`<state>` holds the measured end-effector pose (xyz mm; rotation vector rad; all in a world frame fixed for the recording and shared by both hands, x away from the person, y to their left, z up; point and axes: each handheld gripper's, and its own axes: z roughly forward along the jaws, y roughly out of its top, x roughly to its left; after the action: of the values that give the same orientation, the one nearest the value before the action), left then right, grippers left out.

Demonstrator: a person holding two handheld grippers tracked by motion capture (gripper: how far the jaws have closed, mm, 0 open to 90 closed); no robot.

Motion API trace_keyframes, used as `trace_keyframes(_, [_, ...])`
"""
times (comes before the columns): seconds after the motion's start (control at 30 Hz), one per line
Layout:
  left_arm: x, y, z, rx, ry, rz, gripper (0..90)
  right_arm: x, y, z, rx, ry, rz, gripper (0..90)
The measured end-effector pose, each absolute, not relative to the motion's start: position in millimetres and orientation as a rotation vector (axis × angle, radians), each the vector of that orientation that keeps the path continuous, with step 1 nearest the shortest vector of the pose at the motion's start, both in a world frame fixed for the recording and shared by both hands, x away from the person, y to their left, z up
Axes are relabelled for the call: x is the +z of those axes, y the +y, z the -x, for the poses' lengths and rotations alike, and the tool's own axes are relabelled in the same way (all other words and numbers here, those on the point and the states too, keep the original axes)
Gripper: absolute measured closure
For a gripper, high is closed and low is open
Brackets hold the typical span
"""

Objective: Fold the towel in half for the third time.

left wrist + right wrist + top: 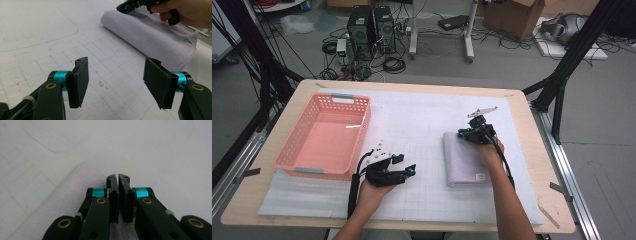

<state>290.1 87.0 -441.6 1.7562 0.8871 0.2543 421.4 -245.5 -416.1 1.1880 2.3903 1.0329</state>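
The folded lilac cloth lies right of the pink slatted plastic basket. Its far edge is met by the closed right gripper; whether fabric is pinched cannot be told. The left gripper is held apart, empty. A lift toward the basket is judged next.

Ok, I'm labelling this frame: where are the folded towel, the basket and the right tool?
folded towel (464, 162): high view, middle of its top.
basket (358, 141): high view, right wall.
right tool (118, 178): right gripper view, between its fingertips.
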Motion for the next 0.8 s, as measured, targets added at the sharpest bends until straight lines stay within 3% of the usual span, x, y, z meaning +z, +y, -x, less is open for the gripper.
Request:
trace_keyframes(0.07, [-441.4,87.6,-290.2,0.254,0.888,-1.758,37.4,-414.2,-241.6,-420.2,1.076,2.358,-1.155,82.2])
trace_keyframes(0.13, [-441.2,87.5,-290.0,0.252,0.886,-1.757,37.4,-415.1,-241.7,-421.2,1.064,2.318,-1.208,57.3])
trace_keyframes(0.17, [-441.2,87.4,-289.8,0.253,0.886,-1.755,37.4,-413.6,-244.6,-420.7,1.07,2.274,-1.239,53.6])
trace_keyframes(0.23, [-441.2,87.6,-289.7,0.253,0.886,-1.757,37.4,-407.6,-255.6,-415.8,1.094,2.188,-1.248,57.0])
trace_keyframes(0.33, [-441.2,87.3,-289.7,0.257,0.885,-1.754,37.4,-403.0,-273.3,-408.6,1.023,2.147,-1.277,69.6])
trace_keyframes(0.4, [-440.8,87.5,-289.5,0.258,0.886,-1.751,37.4,-406.6,-281.5,-407.0,0.974,2.158,-1.293,71.0])
trace_keyframes(0.6, [-440.0,87.9,-288.7,0.256,0.883,-1.739,37.0,-428.5,-305.3,-406.2,0.786,2.073,-1.328,67.5])
trace_keyframes(0.67, [-439.9,89.0,-288.7,0.258,0.883,-1.733,36.0,-428.5,-311.8,-404.3,0.818,2.007,-1.383,61.7])
trace_keyframes(0.8, [-439.3,91.0,-288.8,0.256,0.877,-1.717,32.0,-419.8,-328.6,-391.4,0.962,1.948,-1.432,61.1])
